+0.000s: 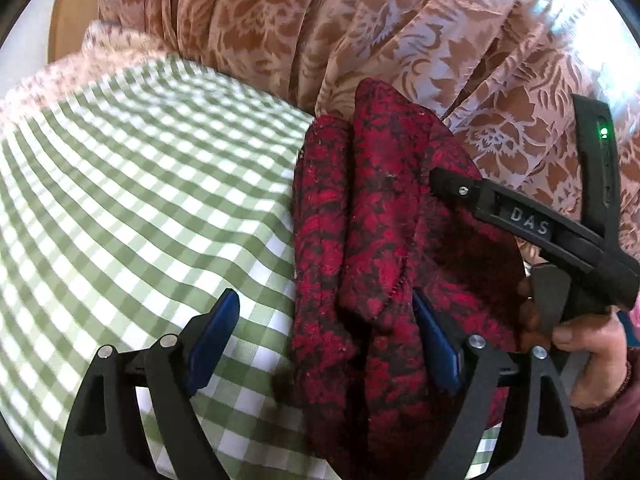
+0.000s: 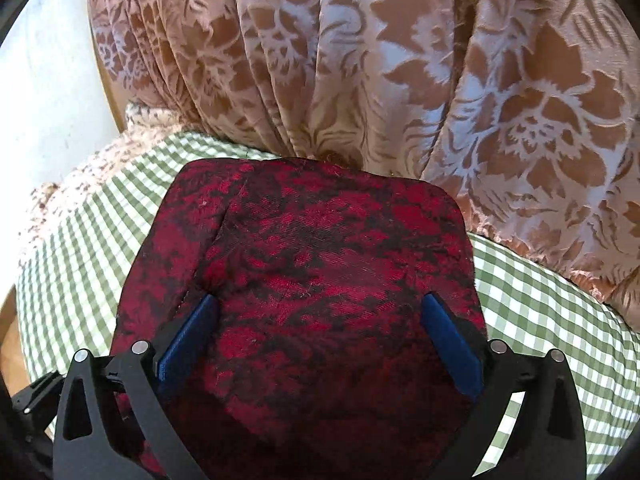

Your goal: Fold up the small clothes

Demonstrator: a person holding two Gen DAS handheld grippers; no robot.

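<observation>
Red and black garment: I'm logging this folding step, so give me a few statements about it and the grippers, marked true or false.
1. The red and black garment lies on a green checked cloth. True.
2. The left gripper is clamped shut. False: its jaws are spread open.
3. The right gripper is open over the garment. True.
4. A plain white curtain hangs behind. False: the curtain has a brown floral pattern.

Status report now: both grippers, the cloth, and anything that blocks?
Left gripper open. Right gripper open, over red-and-black garment. Garment folded on green checked cloth. Floral curtain touches its far edge.
</observation>
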